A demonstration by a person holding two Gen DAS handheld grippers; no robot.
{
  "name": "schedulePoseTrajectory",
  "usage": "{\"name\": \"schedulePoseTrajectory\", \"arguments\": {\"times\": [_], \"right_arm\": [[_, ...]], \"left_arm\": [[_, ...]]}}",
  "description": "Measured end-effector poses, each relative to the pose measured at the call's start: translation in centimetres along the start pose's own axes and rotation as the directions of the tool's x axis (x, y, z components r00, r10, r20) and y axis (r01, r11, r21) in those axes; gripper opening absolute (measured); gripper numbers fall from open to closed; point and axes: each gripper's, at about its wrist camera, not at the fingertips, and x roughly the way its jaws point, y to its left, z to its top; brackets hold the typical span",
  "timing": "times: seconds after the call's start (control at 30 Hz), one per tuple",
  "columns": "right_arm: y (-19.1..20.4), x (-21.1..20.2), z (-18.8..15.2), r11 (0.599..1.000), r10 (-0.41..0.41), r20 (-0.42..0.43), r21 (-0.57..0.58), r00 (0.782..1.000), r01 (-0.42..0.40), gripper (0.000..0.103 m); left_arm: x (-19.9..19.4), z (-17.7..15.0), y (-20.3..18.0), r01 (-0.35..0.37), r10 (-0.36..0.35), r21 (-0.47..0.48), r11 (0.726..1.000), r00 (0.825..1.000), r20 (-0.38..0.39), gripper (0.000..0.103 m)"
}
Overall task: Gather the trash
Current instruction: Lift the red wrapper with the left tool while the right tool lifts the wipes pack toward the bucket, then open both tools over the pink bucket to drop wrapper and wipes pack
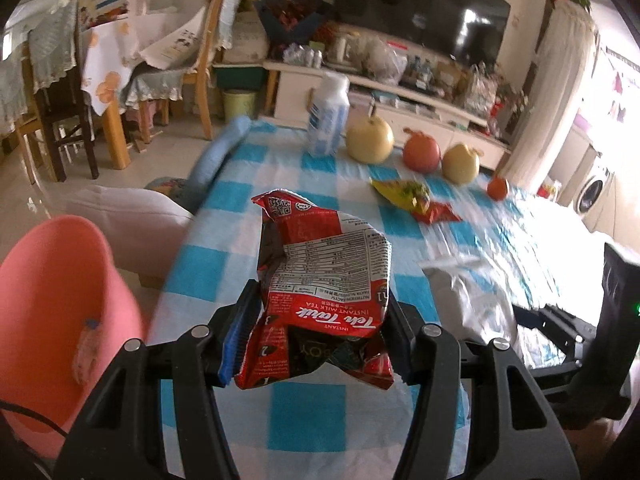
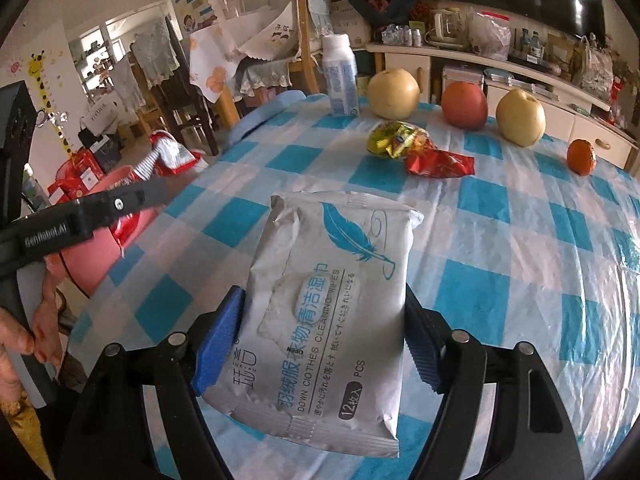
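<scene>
The pink bin [image 1: 60,320] left of the left gripper [image 1: 316,332] runs off the picture's edge. Far beyond its fingers the bottle [image 1: 328,116] is smeared. The wipes pack [image 1: 472,300] hides behind its right finger.

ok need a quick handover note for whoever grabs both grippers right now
Left gripper: shut on the red Teh Tarik milk tea packet, beside the pink bin.
Right gripper: shut on the grey wipes pack above the checked tablecloth.
Done: both pieces picked up.
Left: drop both in the bin, then fetch the yellow wrapper and red wrapper. Leave the fruit and bottle.
</scene>
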Motion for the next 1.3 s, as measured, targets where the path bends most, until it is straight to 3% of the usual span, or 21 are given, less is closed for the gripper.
{"name": "schedulePoseTrajectory", "arguments": {"times": [0.23,0.43,0.77,1.0,1.1,1.2,1.3], "right_arm": [[4.0,-0.1,0.7,0.998,0.051,0.004,-0.032,0.999,-0.051,0.075],[8.5,-0.1,2.2,0.992,0.103,0.017,-0.076,0.995,-0.101,0.075],[19.5,2.4,5.9,0.956,0.216,0.016,-0.206,0.976,-0.208,0.076],[25.6,5.5,7.6,0.932,0.244,0.002,-0.278,0.97,-0.234,0.076],[27.4,7.0,7.9,0.918,0.254,-0.018,-0.311,0.967,-0.246,0.077],[27.6,8.0,8.0,0.928,0.238,-0.022,-0.289,0.971,-0.235,0.086],[26.7,7.3,7.7,0.939,0.236,0.001,-0.259,0.972,-0.228,0.089]], "left_arm": [[-3.0,1.0,4.0,-0.003,0.009,-0.092,0.996,0.998,0.066,0.058],[-5.7,1.3,8.7,-0.038,0.061,-0.188,0.981,0.991,0.118,0.058],[-8.7,0.2,17.7,-0.077,0.155,-0.404,0.911,0.974,0.165,0.058],[-9.0,-0.5,20.9,-0.106,0.203,-0.47,0.877,0.966,0.16,0.059],[-9.2,-0.8,22.0,-0.121,0.224,-0.499,0.858,0.963,0.152,0.061],[-9.5,-1.0,22.5,-0.138,0.248,-0.514,0.846,0.957,0.151,0.076],[-9.6,-0.8,22.6,-0.177,0.283,-0.506,0.844,0.949,0.141,0.079]]}}
